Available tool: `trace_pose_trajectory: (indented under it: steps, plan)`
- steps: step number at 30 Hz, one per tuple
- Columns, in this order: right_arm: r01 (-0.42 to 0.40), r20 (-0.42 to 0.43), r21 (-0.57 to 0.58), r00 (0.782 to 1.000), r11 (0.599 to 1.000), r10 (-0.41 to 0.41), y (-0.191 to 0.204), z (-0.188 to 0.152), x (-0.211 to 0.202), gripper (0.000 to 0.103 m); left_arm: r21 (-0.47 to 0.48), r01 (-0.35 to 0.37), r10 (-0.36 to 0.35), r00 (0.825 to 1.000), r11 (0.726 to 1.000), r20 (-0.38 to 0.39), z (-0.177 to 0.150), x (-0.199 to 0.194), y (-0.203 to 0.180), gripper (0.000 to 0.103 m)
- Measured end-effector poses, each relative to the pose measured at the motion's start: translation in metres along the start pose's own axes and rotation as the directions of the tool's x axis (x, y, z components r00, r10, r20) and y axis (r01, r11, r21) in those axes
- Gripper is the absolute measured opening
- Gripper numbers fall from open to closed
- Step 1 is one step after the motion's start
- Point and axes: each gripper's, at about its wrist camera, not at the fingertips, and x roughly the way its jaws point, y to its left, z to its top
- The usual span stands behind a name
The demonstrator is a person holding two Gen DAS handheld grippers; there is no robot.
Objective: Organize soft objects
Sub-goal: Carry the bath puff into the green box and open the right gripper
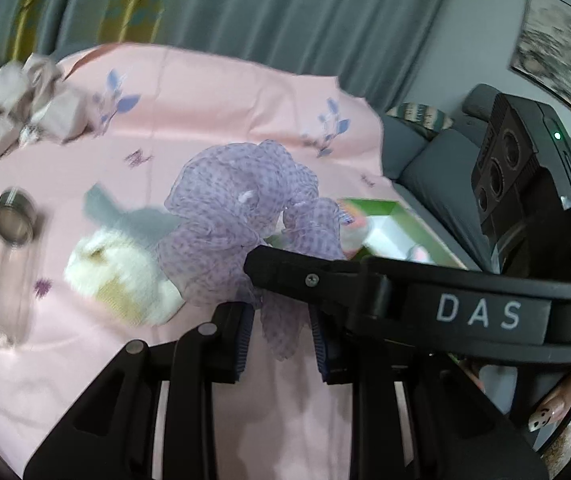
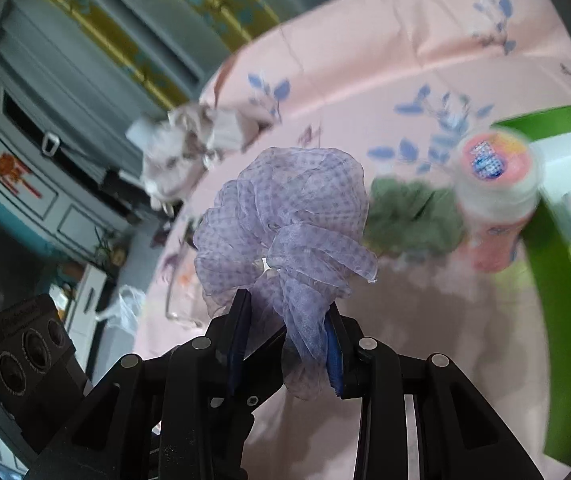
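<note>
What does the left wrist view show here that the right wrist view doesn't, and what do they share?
Only the left wrist view: a white plush toy, a clear glass jar lying on its side, and a grey sofa. Only the right wrist view: a pink-capped bottle and a cabinet. Both: the purple scrunchie pinched by both grippers, the pink cloth and the green box.
</note>
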Motion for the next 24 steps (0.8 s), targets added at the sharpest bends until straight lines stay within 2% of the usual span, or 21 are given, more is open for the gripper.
trace_pose_trajectory:
  steps: [6,11,14,17,24]
  plan:
    - [0.005,0.130,0.064,0.991,0.998,-0.013,-0.028,0.011,-0.046,0.036,0.080,0.060,-0.059,0.998,0.995,-0.016,0.015,0.014,-0.042,0.023]
    - [0.011,0.226,0.147,0.973,0.989,-0.044,-0.059,0.014,-0.076,0.036,0.142,0.099,-0.094,0.995,0.985,-0.046,0.022,0.032,-0.079,0.023]
    - [0.013,0.268,0.191,0.961,0.981,-0.065,-0.075,0.015,-0.088,0.036,0.162,0.117,-0.107,0.992,0.980,-0.069,0.025,0.045,-0.097,0.021]
    - [0.048,0.294,0.240,0.948,0.970,-0.120,-0.094,0.014,-0.100,0.036,0.184,0.136,-0.120,0.988,0.973,-0.099,0.025,0.060,-0.114,0.019]
    - [0.033,0.345,0.350,0.925,0.936,-0.161,-0.135,0.010,-0.117,0.036,0.237,0.167,-0.133,0.979,0.957,-0.153,0.023,0.092,-0.148,0.019]
